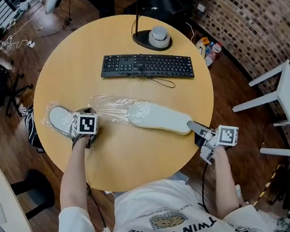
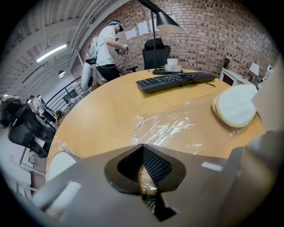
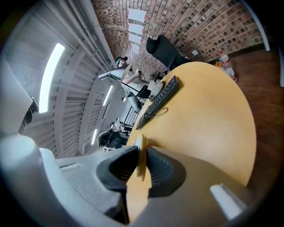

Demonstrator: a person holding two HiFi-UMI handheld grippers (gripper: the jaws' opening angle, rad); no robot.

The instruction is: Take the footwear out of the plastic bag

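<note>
A clear plastic bag [image 1: 107,108] lies crumpled across the round table. One white flat slipper [image 1: 58,120] sits inside its left end. A second white slipper [image 1: 161,119] stretches to the right, its left part still under the plastic and its right part bare. My left gripper [image 1: 93,118] is shut on a fold of the plastic bag [image 2: 171,128], and film shows between its jaws. My right gripper [image 1: 195,128] is shut on the thin right edge of the second slipper [image 3: 141,155]. From the left gripper view that slipper [image 2: 234,106] lies at the right.
A black keyboard [image 1: 147,67] lies across the far half of the wooden table [image 1: 139,155], with a lamp base [image 1: 153,38] behind it. A white stool [image 1: 289,101] stands to the right on the floor. A person [image 2: 106,46] stands far beyond the table.
</note>
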